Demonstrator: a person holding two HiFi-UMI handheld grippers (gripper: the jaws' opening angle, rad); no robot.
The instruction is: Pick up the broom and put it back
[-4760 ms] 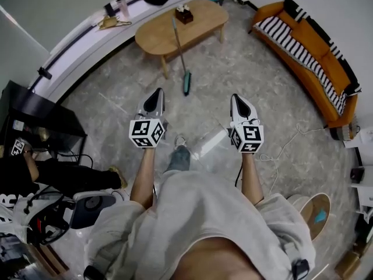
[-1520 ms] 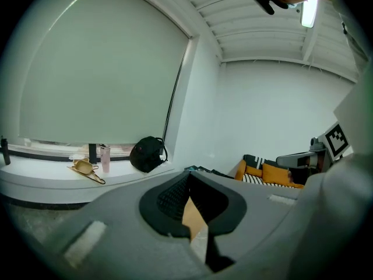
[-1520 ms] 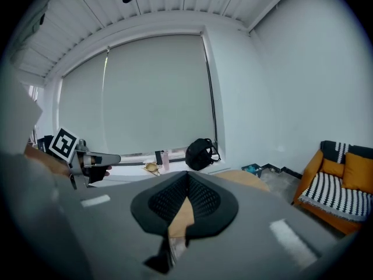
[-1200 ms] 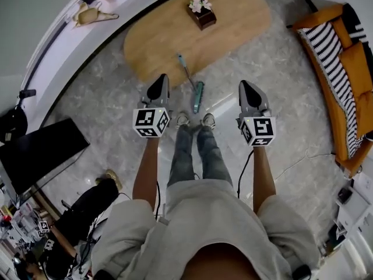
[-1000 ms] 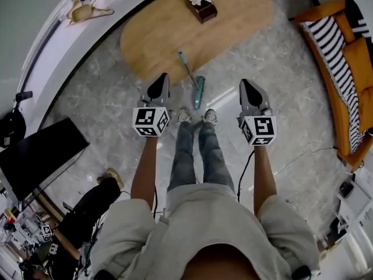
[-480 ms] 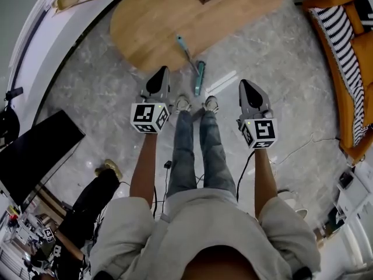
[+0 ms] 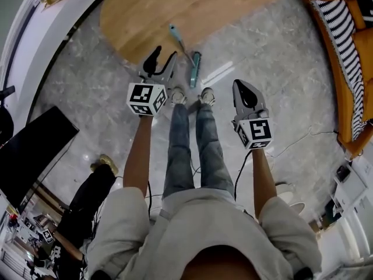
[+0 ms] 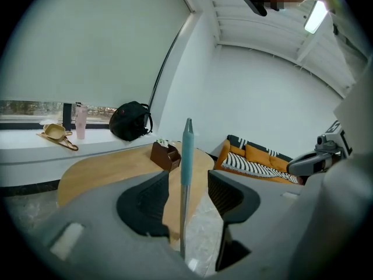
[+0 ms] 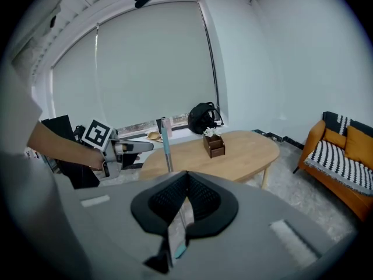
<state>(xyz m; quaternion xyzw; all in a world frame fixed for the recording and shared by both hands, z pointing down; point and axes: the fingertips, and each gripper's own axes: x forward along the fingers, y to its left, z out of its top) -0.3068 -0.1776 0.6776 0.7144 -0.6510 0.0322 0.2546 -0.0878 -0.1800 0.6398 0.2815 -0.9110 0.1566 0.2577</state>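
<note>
The broom leans against the front edge of the wooden table (image 7: 175, 10), its teal grip (image 7: 173, 31) up and its teal head (image 7: 194, 77) on the floor by my feet. My left gripper (image 7: 163, 56) is just left of the shaft and its jaws are opening. In the left gripper view the broom's grip (image 8: 187, 150) stands upright in the gap of the left gripper (image 8: 187, 181), and neither pad touches it. My right gripper (image 7: 240, 87) hangs to the right of my shoes, shut and empty. The right gripper (image 9: 185, 182) looks toward the broom (image 9: 166, 142).
A brown box with flowers (image 9: 214, 144) sits on the table (image 9: 245, 150). An orange sofa (image 7: 344, 39) with a striped cushion lines the right side. A black cabinet (image 7: 29, 150) and a seated person (image 7: 87, 197) are at lower left. A black bag (image 8: 129, 121) rests on the window ledge.
Both grippers have sunk lower. The left gripper has moved forward to the broom's shaft and its jaws have gone from shut to open. The right stays shut.
</note>
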